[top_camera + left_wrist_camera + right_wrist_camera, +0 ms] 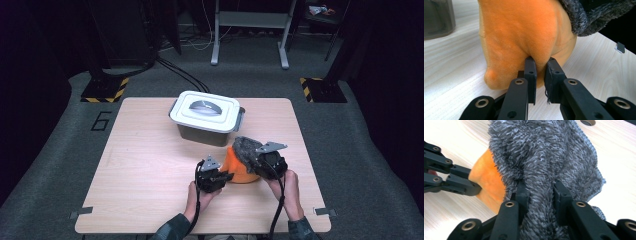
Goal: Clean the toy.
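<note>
**Both grippers clamp soft toy near table's front edge**

Fingers of your left gripper pinch a narrow fold of the orange plush, the two black pads drawn close with only a sliver of fabric between them. Your right gripper bites into the grey fuzzy cloth, its pads sunk into a thick ridge of pile gathered between them. Seen from the high view, your left gripper meets the orange plush from its left side, while your right gripper holds the grey fuzzy cloth draped over the plush's top. The plush sits on the wooden table, right of centre and toward your side, with its base on the surface. Just behind it stands a grey storage box under a white lid, close to the plush but apart from it. Your left hand and right hand rest low over the tabletop, cables trailing back from each gripper.
</note>
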`<move>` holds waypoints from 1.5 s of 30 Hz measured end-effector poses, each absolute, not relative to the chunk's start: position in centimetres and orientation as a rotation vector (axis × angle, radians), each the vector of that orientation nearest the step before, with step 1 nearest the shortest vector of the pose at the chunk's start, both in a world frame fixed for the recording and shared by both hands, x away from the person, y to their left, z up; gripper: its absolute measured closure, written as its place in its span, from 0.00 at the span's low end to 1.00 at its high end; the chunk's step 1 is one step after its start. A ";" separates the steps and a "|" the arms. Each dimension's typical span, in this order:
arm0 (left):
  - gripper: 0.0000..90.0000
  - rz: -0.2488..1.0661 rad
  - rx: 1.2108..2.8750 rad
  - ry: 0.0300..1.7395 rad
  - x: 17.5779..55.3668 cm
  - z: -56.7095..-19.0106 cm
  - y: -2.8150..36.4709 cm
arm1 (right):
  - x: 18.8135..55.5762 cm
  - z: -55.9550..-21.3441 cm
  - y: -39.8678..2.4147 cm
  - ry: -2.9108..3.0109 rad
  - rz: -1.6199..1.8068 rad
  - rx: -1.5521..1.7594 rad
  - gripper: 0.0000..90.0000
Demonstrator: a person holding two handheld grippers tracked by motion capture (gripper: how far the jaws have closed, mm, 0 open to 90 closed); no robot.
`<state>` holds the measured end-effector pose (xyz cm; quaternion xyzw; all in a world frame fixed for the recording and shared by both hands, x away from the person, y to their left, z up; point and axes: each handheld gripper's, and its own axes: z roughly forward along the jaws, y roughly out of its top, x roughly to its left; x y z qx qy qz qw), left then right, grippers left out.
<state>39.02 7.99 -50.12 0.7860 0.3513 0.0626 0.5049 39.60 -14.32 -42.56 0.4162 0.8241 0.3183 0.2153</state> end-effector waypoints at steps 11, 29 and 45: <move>0.90 0.148 1.891 0.848 39.1 -50.2 8.0 | 39.6 -43.4 -16.5 2.252 0.867 1.249 0.78; 0.90 0.147 1.878 0.862 39.2 -50.3 8.0 | 40.9 -46.3 -19.3 2.225 0.805 1.397 0.79; 0.90 0.155 1.882 0.852 39.1 -50.2 7.9 | 38.0 -42.0 -18.0 2.201 0.921 1.253 0.79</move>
